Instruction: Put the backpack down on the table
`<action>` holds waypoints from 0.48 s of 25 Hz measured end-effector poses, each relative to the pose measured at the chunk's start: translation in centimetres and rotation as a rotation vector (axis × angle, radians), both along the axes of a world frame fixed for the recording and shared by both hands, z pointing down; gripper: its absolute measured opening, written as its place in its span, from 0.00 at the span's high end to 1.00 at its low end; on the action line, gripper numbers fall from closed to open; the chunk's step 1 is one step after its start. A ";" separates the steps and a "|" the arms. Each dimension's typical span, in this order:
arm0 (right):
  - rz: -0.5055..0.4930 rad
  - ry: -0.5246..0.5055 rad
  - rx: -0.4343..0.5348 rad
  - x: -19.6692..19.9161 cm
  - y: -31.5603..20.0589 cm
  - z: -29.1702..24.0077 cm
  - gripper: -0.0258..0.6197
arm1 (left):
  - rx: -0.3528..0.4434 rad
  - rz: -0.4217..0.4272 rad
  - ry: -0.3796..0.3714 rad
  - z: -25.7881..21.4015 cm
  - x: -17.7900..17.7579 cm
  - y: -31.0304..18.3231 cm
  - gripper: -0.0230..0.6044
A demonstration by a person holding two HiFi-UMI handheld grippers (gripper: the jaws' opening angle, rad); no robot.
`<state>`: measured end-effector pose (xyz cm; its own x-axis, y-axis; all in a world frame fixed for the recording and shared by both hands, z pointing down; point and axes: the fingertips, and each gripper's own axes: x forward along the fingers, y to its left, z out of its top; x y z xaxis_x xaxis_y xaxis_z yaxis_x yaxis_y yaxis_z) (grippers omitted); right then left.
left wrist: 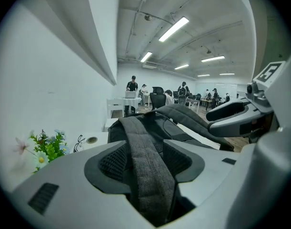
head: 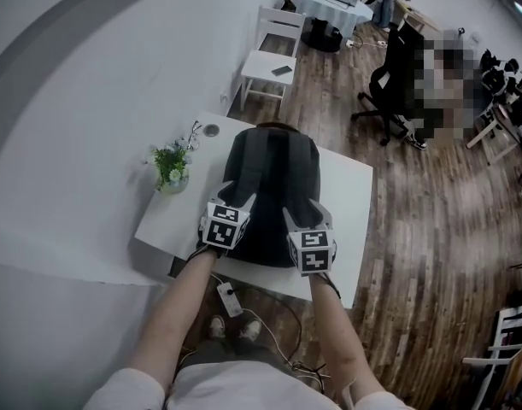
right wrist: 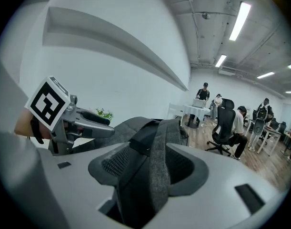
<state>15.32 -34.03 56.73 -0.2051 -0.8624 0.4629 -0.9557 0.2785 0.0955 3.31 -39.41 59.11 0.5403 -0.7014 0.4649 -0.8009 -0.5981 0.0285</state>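
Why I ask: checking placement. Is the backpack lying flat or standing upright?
Lying flat: the backpack rests on the table, straps facing up.

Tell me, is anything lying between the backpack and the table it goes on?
Nothing visible. The backpack already lies on the table; the flower pot stands apart at its left. The left gripper and right gripper each have a shoulder strap between open jaws.

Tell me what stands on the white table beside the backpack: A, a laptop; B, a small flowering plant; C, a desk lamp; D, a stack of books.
B: the head view shows a small flowering plant standing on the table to the left of the backpack, apart from it.
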 end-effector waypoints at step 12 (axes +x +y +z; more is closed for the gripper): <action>0.038 0.024 0.029 -0.4 3.9 -1.3 0.80 | 0.090 -0.093 -0.041 -0.9 -2.8 3.3 0.90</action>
